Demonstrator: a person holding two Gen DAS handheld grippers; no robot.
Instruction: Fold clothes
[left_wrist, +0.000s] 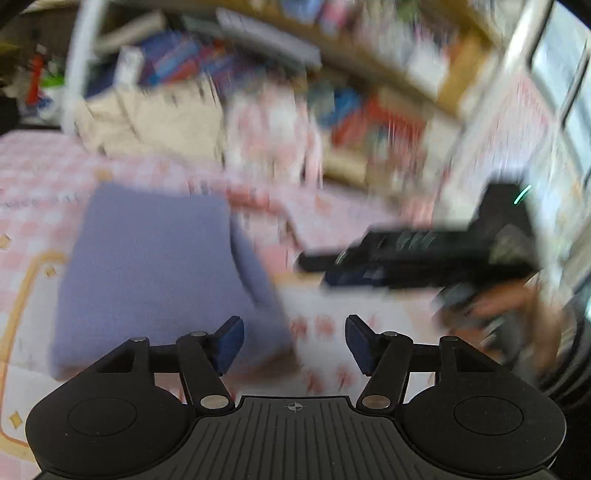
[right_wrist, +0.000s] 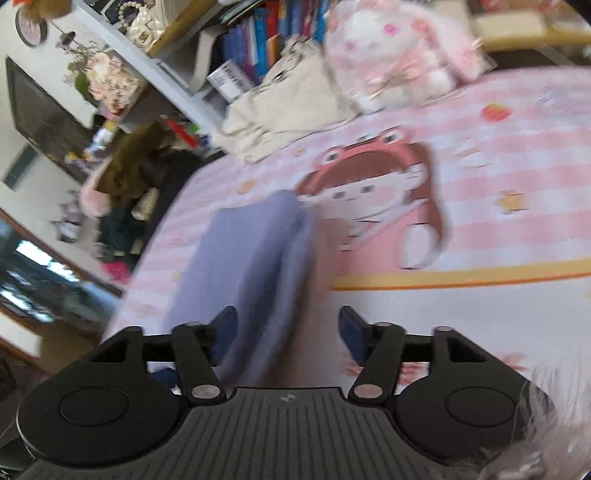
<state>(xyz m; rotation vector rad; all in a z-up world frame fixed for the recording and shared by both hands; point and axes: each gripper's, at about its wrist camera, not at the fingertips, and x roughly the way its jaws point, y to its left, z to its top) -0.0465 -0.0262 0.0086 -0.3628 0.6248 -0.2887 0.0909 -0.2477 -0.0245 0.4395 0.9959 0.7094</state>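
A lavender garment (left_wrist: 155, 266) lies folded into a thick rectangle on the pink checked bedsheet (left_wrist: 37, 173). My left gripper (left_wrist: 294, 343) hovers open above its near right corner, nothing between the fingers. The other black gripper (left_wrist: 406, 258), held in a person's hand (left_wrist: 517, 310), shows blurred to the right of the garment. In the right wrist view the same folded garment (right_wrist: 251, 266) runs lengthwise under my right gripper (right_wrist: 288, 332), which is open, its left finger (right_wrist: 223, 332) over the cloth. Both views are motion-blurred.
A beige cloth bag (right_wrist: 288, 99) and a pink plush toy (right_wrist: 391, 55) sit at the far side of the bed (right_wrist: 480, 295). Bookshelves (right_wrist: 258, 40) stand behind them. A dark screen (right_wrist: 37, 118) and clutter lie off the bed's left edge.
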